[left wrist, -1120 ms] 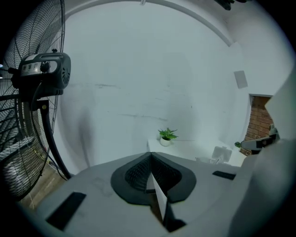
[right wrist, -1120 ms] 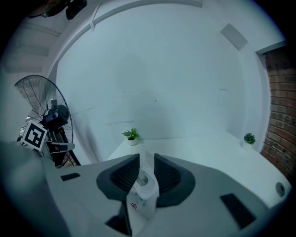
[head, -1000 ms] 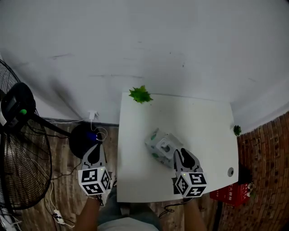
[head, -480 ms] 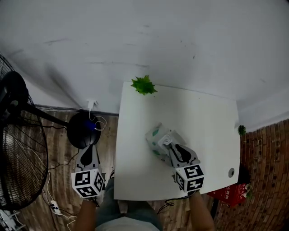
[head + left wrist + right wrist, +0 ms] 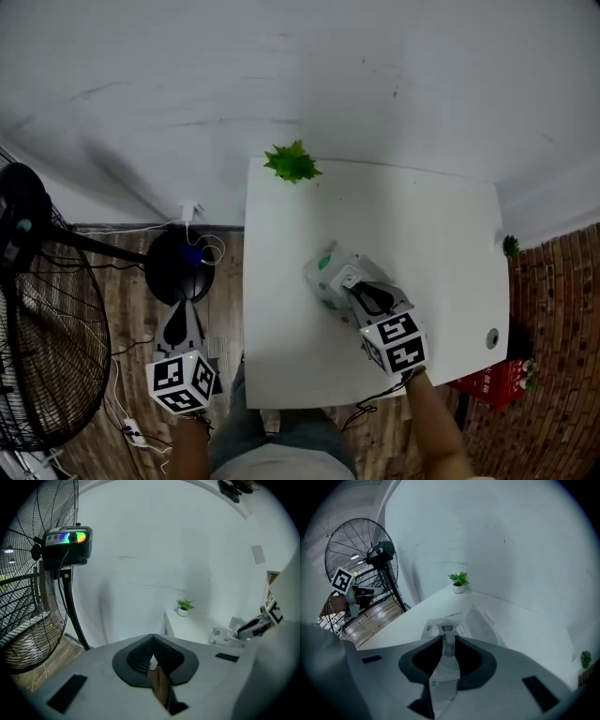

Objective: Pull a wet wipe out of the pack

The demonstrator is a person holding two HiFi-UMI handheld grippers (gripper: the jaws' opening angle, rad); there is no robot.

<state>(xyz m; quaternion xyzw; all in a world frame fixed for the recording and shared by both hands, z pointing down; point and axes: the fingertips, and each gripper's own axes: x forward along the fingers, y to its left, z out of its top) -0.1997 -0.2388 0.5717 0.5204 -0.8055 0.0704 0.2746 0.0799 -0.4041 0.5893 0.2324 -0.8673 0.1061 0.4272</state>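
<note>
1. The white counter stands against a pale wall, with a small potted plant at its 11 o'clock corner.
2. The wipe pack lies near the counter's middle, a little toward 7 o'clock.
3. The right claw is clamped on a white strip rising from the pack's top.
4. The left claw hangs off the counter at 9 o'clock, above the wooden floor, its jaws together on nothing.
5. A standing fan fills the room's 9 o'clock side.

A small green plant sits at the white tabletop's far corner. A black fan stands on the floor left of the tabletop.
</note>
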